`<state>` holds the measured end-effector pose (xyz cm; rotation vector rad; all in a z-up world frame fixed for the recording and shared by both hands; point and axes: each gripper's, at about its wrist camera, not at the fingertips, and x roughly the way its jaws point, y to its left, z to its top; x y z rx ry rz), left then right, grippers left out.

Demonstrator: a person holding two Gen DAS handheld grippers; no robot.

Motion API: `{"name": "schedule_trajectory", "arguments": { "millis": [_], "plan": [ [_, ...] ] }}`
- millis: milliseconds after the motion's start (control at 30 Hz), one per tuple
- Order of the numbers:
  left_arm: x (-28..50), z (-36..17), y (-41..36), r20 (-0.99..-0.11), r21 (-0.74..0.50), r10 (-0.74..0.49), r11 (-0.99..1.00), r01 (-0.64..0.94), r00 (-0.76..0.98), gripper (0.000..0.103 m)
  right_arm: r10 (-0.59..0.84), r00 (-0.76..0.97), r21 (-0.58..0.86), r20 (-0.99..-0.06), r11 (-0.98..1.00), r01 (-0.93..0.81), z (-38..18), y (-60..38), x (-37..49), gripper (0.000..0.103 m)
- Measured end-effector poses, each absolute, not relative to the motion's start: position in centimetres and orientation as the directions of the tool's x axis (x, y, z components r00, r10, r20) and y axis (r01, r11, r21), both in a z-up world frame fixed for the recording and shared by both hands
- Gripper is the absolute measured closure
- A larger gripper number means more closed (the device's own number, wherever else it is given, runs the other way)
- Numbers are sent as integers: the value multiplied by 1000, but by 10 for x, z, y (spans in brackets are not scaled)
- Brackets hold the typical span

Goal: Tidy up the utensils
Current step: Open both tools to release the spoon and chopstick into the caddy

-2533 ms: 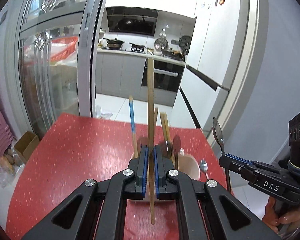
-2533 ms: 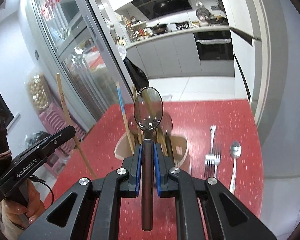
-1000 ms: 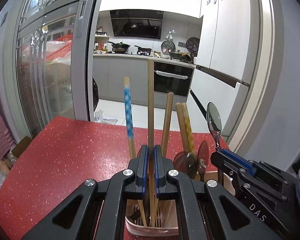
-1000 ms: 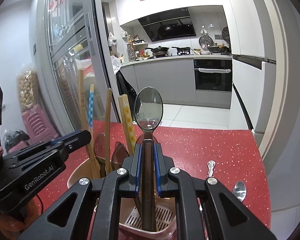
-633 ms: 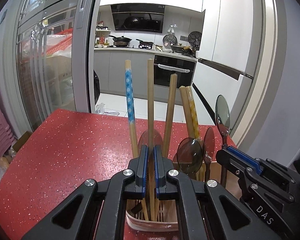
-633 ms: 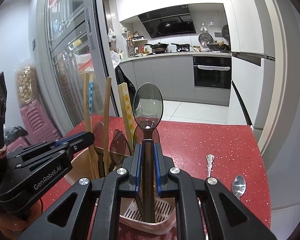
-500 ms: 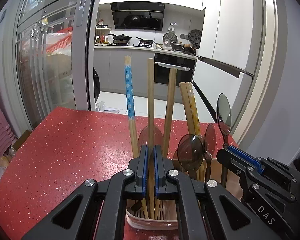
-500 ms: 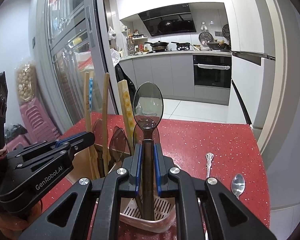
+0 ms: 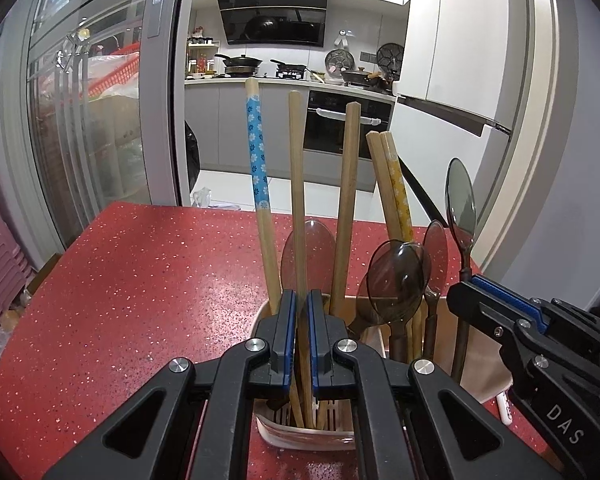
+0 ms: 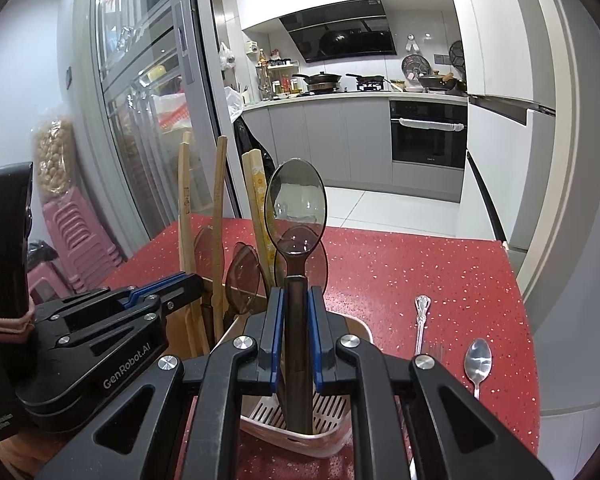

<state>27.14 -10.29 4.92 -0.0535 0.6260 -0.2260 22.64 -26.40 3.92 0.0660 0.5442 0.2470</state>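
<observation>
My left hand-held gripper (image 9: pixel 299 340) is clenching a plain wooden chopstick (image 9: pixel 298 200), holding it upright with its lower end inside the beige utensil holder (image 9: pixel 480 356) on the red speckled desk (image 9: pixel 140 280). My right hand-held gripper (image 10: pixel 296 344) is grasping the dark handle of a translucent grey spoon (image 10: pixel 296 208), bowl up, its lower end sitting over the holder's slotted floor (image 10: pixel 328 408). The holder is already carrying a blue-flowered chopstick (image 9: pixel 258 176), further wooden chopsticks, a yellow-patterned pair (image 9: pixel 394 184) and several tinted spoons (image 9: pixel 398 276). To the right of the holder, a metal spoon (image 10: pixel 477 360) and a fork (image 10: pixel 421 320) are lying flat on the desk, near each other.
</observation>
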Motion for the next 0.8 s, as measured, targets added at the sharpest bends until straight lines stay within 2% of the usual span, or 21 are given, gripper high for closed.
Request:
{"name": "schedule_trajectory", "arguments": {
  "millis": [200, 267, 333, 800],
  "plan": [
    [273, 42, -106, -597, -119, -228, 973, 196, 769, 72, 267, 807, 175, -527, 963, -204, 39, -270, 233, 88],
    [273, 42, -105, -596, -126, -231, 973, 194, 769, 72, 275, 798, 188, -536, 961, -205, 40, -272, 236, 76],
    [273, 44, -104, -592, -132, -237, 971, 197, 770, 72, 283, 797, 200, -533, 958, -207, 42, -273, 236, 70],
    [267, 49, -101, -586, -123, -224, 974, 188, 779, 72, 299, 800, 240, -520, 950, -199, 51, -281, 218, 65]
  ]
}}
